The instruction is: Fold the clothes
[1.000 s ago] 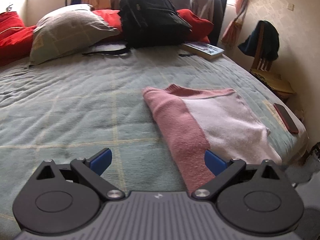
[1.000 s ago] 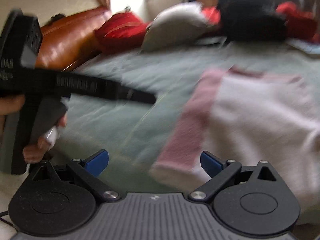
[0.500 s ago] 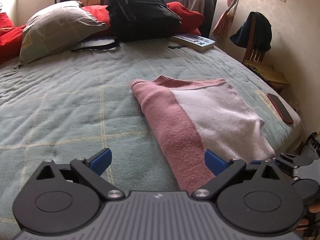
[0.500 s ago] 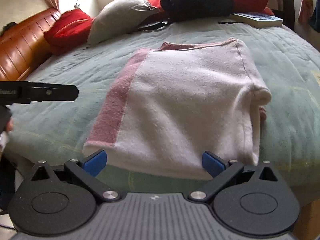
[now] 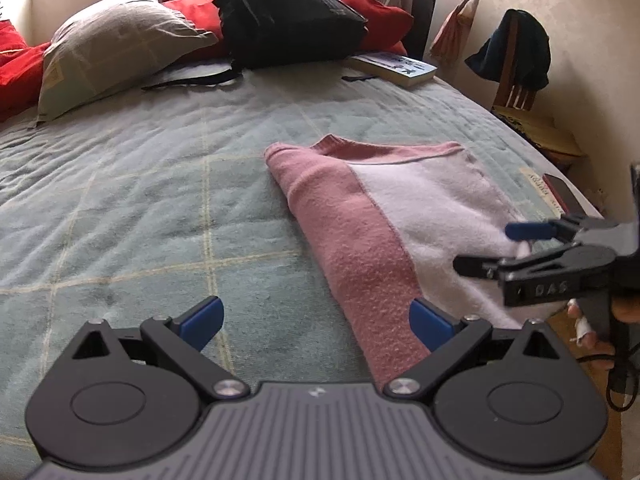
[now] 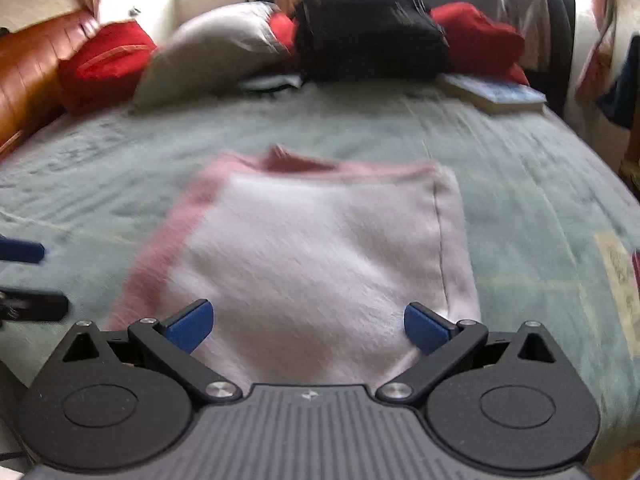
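A folded garment (image 5: 384, 224), dark pink on the left and pale pink on the right, lies flat on the green quilted bed (image 5: 160, 208). My left gripper (image 5: 316, 320) is open, low over the bed by the garment's near left corner, holding nothing. The right gripper (image 5: 500, 248) enters the left wrist view from the right, hovering over the garment's near right corner with its jaws apart. In the right wrist view the garment (image 6: 320, 248) fills the middle, and my right gripper (image 6: 308, 324) is open just above its near edge. The left gripper's fingers (image 6: 24, 252) show at the left edge.
At the head of the bed are a grey pillow (image 5: 116, 44), red cushions (image 5: 372, 12), a black backpack (image 5: 284, 12) and a book (image 5: 394, 66). A phone (image 5: 560, 192) lies near the bed's right edge. A chair with dark clothing (image 5: 516, 60) stands against the right wall.
The right gripper has swung from the left over to the garment's near edge and moved in closer. The left gripper drifted slightly. The garment has not moved.
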Tool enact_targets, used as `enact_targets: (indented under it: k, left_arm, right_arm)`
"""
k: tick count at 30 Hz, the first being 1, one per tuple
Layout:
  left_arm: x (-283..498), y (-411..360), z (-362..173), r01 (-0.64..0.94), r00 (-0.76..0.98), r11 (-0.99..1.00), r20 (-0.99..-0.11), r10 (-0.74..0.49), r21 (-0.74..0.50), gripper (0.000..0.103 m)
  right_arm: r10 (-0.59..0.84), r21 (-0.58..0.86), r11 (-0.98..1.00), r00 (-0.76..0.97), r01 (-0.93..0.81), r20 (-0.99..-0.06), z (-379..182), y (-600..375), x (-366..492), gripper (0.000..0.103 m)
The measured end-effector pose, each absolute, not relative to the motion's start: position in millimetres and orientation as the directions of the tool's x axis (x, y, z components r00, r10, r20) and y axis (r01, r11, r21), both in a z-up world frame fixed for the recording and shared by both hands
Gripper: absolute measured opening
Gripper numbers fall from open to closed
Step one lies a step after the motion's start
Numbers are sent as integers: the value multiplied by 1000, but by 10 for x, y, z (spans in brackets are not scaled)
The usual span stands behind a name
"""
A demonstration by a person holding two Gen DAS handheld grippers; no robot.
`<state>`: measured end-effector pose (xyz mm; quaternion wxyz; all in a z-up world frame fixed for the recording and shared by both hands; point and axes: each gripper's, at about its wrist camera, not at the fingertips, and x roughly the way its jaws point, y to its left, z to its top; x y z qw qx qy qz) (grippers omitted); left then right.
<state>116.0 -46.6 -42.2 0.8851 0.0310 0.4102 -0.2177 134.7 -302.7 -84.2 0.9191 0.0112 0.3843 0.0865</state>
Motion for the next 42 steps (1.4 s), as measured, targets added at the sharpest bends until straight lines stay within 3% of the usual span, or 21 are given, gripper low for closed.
enact_targets:
  k: [6, 18, 29, 36, 42]
  left_arm:
    - [1218, -588, -429, 431, 558, 895, -744, -368, -119, 99]
    - [1416, -995, -276, 558, 504, 799, -673, -541, -224, 99]
    - [1799, -1246, -593, 551, 418, 761, -675, -608, -343, 101]
    - [1787, -984, -464, 537, 428, 771, -677, -598, -341, 102]
    - [1980, -580, -652, 371, 374, 784, -692, -617, -498, 102]
  right_arm:
    - [199, 107, 979, 699, -174, -687, -854, -3072, 1293, 103]
    - [266, 203, 964, 709, -175, -653, -874, -3241, 1230, 103]
    - [315, 264, 946, 732, -189, -605, -894, -3367, 1075, 103]
    - [404, 438, 881, 762, -177, -505, -658, -3900, 976, 103]
    - [514, 625, 777, 654, -80, -555, -852, -4439, 1526, 103]
